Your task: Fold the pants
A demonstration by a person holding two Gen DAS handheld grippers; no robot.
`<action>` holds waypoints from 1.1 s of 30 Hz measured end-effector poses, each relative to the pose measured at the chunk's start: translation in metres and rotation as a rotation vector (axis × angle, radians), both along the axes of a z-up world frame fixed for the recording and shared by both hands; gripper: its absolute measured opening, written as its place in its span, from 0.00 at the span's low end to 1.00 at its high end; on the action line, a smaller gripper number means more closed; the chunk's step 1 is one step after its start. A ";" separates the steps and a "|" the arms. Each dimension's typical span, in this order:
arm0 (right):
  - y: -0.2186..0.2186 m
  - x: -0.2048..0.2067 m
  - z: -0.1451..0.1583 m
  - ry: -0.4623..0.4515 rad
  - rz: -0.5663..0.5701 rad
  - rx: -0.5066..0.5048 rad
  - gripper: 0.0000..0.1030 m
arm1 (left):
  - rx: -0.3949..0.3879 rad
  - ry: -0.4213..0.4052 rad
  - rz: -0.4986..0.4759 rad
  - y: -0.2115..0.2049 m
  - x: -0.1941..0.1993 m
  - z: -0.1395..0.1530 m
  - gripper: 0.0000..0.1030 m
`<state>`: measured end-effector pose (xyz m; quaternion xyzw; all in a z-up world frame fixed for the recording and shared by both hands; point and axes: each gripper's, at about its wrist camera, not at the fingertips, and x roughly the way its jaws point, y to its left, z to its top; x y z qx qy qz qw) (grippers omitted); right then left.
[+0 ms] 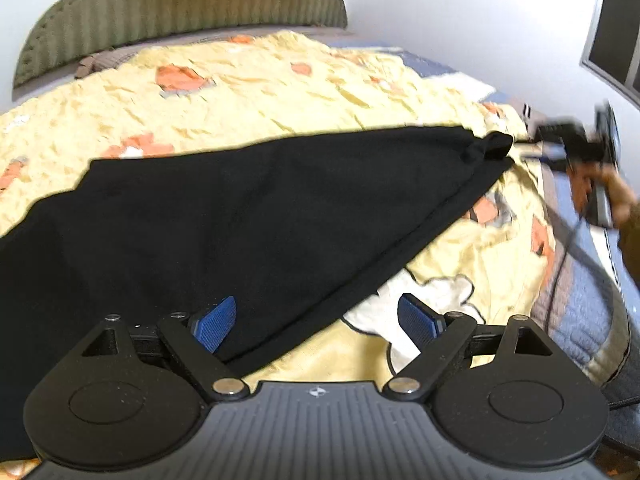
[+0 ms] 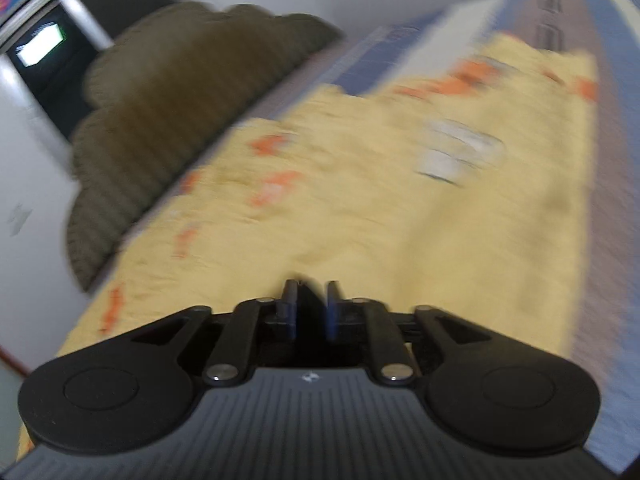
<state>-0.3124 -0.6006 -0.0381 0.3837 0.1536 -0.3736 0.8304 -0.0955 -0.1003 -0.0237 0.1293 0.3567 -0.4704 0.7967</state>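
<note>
Right, here's the picture.
Pants: black fabric pants (image 1: pixel 240 208) lie on the yellow patterned blanket (image 1: pixel 280 88) of the bed, drawn taut to a point.
Left tool (image 1: pixel 316 320): spread wide above the pants' near edge, gripping nothing.
Right tool (image 2: pixel 312 304): nearly pressed together, pinching dark cloth at that point.

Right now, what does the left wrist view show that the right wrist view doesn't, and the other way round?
Only the left wrist view: the black pants spread on the bed, the open left claw above their near edge, and the right claw, blurred, beyond their far tip. Only the right wrist view: the right claw's own pads close together with something dark between them; too blurred to name. Both: the yellow patterned quilt, the green headboard and the white wall.
</note>
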 end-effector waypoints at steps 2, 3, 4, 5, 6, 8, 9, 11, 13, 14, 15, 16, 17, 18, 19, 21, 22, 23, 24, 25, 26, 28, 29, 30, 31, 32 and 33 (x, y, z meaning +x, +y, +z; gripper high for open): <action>0.000 -0.021 -0.014 0.025 -0.072 0.004 0.39 | -0.021 -0.018 0.036 0.005 0.004 0.007 0.86; 0.002 -0.029 -0.016 0.011 -0.088 0.005 0.41 | -0.035 -0.018 0.056 0.008 0.007 0.010 0.86; 0.005 -0.036 -0.017 -0.002 -0.107 -0.001 0.41 | -0.052 -0.007 0.078 0.011 0.012 0.012 0.86; 0.010 -0.039 -0.013 0.003 -0.124 -0.028 0.41 | -0.062 0.011 0.102 0.012 0.018 0.013 0.86; 0.014 -0.036 -0.009 0.018 -0.125 -0.062 0.41 | -0.063 0.032 0.128 0.011 0.025 0.013 0.86; 0.023 -0.023 0.003 0.033 -0.067 -0.112 0.50 | -0.056 0.052 0.164 0.008 0.033 0.012 0.86; 0.025 -0.016 0.009 0.004 -0.024 -0.098 0.56 | -0.051 0.049 0.177 0.007 0.035 0.011 0.86; 0.032 0.001 0.016 -0.090 0.048 -0.040 0.69 | -0.036 0.043 0.195 0.005 0.035 0.008 0.86; 0.039 0.022 0.020 -0.057 0.038 0.018 0.69 | -0.018 0.042 0.194 0.003 0.033 0.006 0.86; 0.043 0.032 0.019 -0.018 0.021 0.051 0.69 | -0.007 0.038 0.188 0.001 0.032 0.005 0.86; 0.046 0.040 0.016 0.005 0.003 0.077 0.68 | 0.005 0.031 0.184 0.000 0.031 0.004 0.86; 0.047 0.045 0.013 0.019 -0.015 0.091 0.63 | 0.016 0.021 0.179 -0.001 0.029 0.003 0.86; 0.048 0.052 0.012 0.034 -0.041 0.096 0.58 | 0.022 0.008 0.173 -0.002 0.026 0.002 0.86; 0.047 0.052 0.012 0.038 -0.060 0.095 0.55 | 0.024 -0.007 0.168 -0.003 0.024 0.002 0.86; 0.046 0.053 0.012 0.038 -0.075 0.097 0.51 | 0.023 -0.025 0.161 -0.004 0.022 0.003 0.86; 0.040 0.056 0.014 0.037 -0.111 0.112 0.46 | 0.019 -0.056 0.139 -0.008 0.019 0.005 0.86; 0.036 0.058 0.016 0.046 -0.119 0.116 0.45 | 0.019 -0.070 0.130 -0.011 0.018 0.004 0.86; 0.033 0.058 0.016 0.061 -0.122 0.116 0.41 | 0.024 -0.080 0.119 -0.014 0.017 0.003 0.86; 0.031 0.056 0.016 0.082 -0.123 0.123 0.38 | 0.032 -0.088 0.109 -0.017 0.016 0.002 0.86; 0.029 0.056 0.015 0.096 -0.127 0.139 0.33 | 0.041 -0.095 0.105 -0.020 0.015 0.000 0.86; 0.025 0.058 0.013 0.105 -0.130 0.159 0.25 | 0.048 -0.099 0.102 -0.022 0.014 -0.002 0.86; 0.022 0.058 0.009 0.116 -0.134 0.184 0.18 | 0.049 -0.105 0.087 -0.022 0.011 -0.005 0.86; 0.023 0.056 0.009 0.114 -0.137 0.188 0.16 | 0.047 -0.109 0.079 -0.022 0.009 -0.006 0.86; 0.024 0.055 0.009 0.112 -0.134 0.187 0.14 | 0.048 -0.115 0.072 -0.022 0.008 -0.007 0.86; 0.027 0.053 0.011 0.115 -0.130 0.177 0.13 | 0.051 -0.122 0.066 -0.022 0.007 -0.009 0.86; 0.029 0.052 0.014 0.117 -0.125 0.166 0.12 | 0.055 -0.127 0.067 -0.023 0.006 -0.011 0.86; 0.029 0.052 0.018 0.112 -0.113 0.158 0.11 | 0.059 -0.128 0.070 -0.024 0.006 -0.012 0.86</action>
